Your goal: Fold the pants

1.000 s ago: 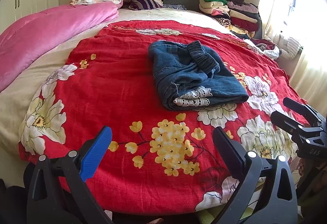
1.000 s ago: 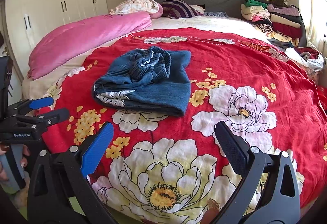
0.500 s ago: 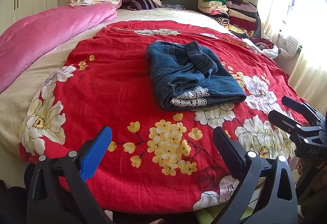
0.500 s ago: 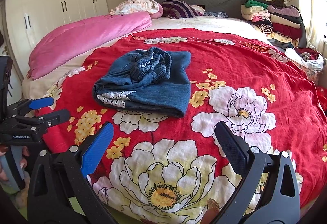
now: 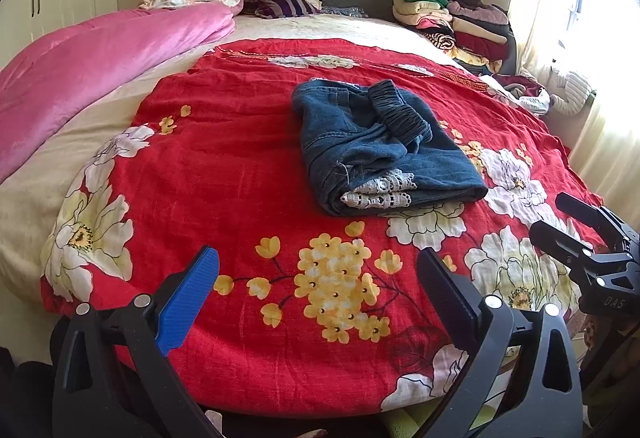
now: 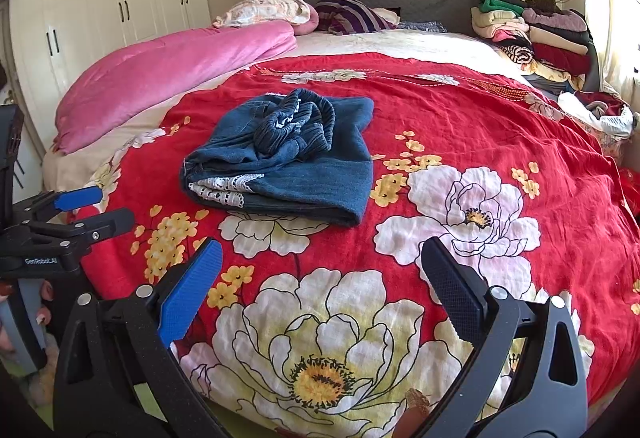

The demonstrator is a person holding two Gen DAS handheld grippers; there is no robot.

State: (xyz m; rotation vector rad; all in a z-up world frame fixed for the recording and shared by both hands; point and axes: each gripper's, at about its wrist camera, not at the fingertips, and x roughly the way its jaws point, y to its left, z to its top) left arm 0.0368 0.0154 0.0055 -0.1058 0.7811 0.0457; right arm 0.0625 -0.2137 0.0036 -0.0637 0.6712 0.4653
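Both of my grippers hang at the foot of the bed, well short of the work. My left gripper [image 5: 318, 288] has its fingers spread wide with nothing between them, over the yellow blossom print of the red floral bedspread [image 5: 224, 166]. My right gripper [image 6: 322, 286] is likewise released and empty, over a large white flower on the same spread. From the right wrist view I see the left gripper at the left edge, also parted.

I find the blue jeans [image 5: 380, 146] folded into a compact bundle in the middle of the bedspread, lying flat, apart from both grippers. White lace trim [image 5: 376, 194] shows at the near edge, and the gathered waistband [image 6: 296, 126] sits bunched on top. A pink comforter [image 6: 172, 70] lies along the left side, and a stack of folded clothes [image 6: 532, 34] sits by the headboard.
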